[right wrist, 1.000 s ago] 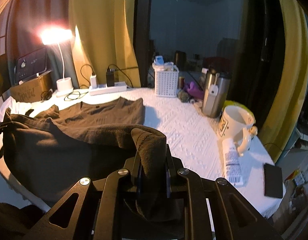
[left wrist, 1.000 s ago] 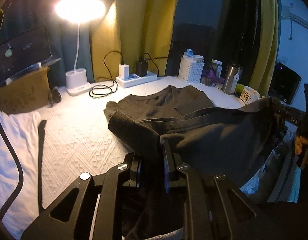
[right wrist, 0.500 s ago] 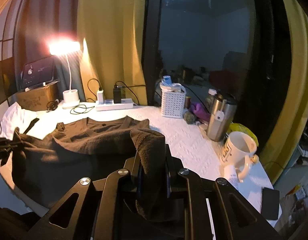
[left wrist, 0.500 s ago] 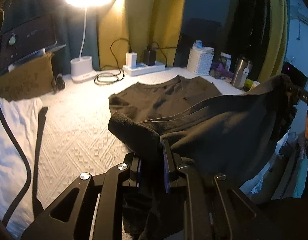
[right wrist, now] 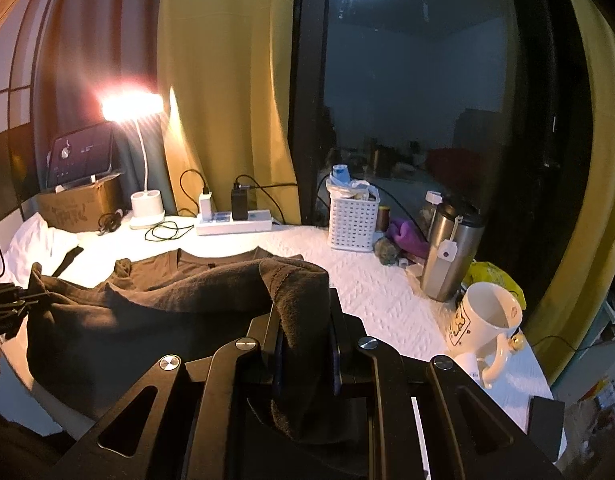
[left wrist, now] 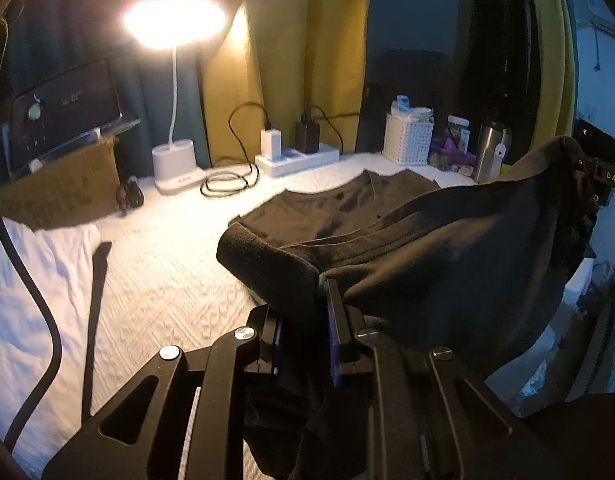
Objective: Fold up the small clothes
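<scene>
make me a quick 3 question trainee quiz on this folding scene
1. True or false: both grippers are shut on the dark shirt.
2. Which stands nearest the white mug? A) desk lamp B) steel tumbler C) power strip
3. Fill in: the shirt's collar end lies on the white ____.

Key: 1 true: left gripper and right gripper each pinch it. 2 B. 3 tablecloth.

Left claw (left wrist: 303, 320) pinches dark shirt (left wrist: 427, 264) above white bedspread (left wrist: 163, 280)
</scene>
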Motion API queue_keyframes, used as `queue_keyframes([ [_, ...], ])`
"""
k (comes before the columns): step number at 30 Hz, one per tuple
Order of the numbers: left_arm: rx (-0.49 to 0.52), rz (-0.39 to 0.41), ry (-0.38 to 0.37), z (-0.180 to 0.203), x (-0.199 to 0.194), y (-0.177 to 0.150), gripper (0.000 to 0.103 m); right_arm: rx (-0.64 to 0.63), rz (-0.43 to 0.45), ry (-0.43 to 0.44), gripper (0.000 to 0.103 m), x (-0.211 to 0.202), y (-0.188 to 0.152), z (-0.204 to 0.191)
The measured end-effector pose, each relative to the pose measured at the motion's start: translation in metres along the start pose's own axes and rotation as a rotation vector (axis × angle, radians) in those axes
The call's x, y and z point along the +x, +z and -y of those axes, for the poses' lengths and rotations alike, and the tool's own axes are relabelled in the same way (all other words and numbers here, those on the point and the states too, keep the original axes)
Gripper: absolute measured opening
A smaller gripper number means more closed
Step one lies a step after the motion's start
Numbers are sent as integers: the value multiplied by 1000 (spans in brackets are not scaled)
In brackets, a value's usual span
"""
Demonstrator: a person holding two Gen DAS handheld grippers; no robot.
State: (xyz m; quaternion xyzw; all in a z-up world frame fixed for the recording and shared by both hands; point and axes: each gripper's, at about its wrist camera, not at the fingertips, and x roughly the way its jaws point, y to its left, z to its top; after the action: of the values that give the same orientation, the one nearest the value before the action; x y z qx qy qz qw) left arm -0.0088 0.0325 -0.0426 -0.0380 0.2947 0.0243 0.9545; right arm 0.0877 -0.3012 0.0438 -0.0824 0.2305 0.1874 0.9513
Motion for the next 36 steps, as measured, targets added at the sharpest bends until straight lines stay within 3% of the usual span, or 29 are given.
queue_keyframes([
  [7,-66,-38,9,-12,23,-3,14,-3,-15,18,17,12,1,1],
  [16,-21,80,47,-2,1,20,13,1,0,5,17,16,10,11],
  [22,-26,95,34,-9,4,32,16,2,-2,5,17,30,18,18],
  [24,-33,75,24,-13,12,32,16,-5,-10,3,17,38,22,18],
  [26,-44,9,0,-17,25,28,22,-11,-17,6,17,44,23,16],
  [28,-84,-40,-22,-26,34,20,43,-16,-31,10,17,51,22,15],
  [32,-152,-102,-40,-44,47,14,45,-11,-73,11,17,66,14,14],
  [36,-145,-151,-60,-49,64,15,45,6,-100,16,17,73,6,15],
])
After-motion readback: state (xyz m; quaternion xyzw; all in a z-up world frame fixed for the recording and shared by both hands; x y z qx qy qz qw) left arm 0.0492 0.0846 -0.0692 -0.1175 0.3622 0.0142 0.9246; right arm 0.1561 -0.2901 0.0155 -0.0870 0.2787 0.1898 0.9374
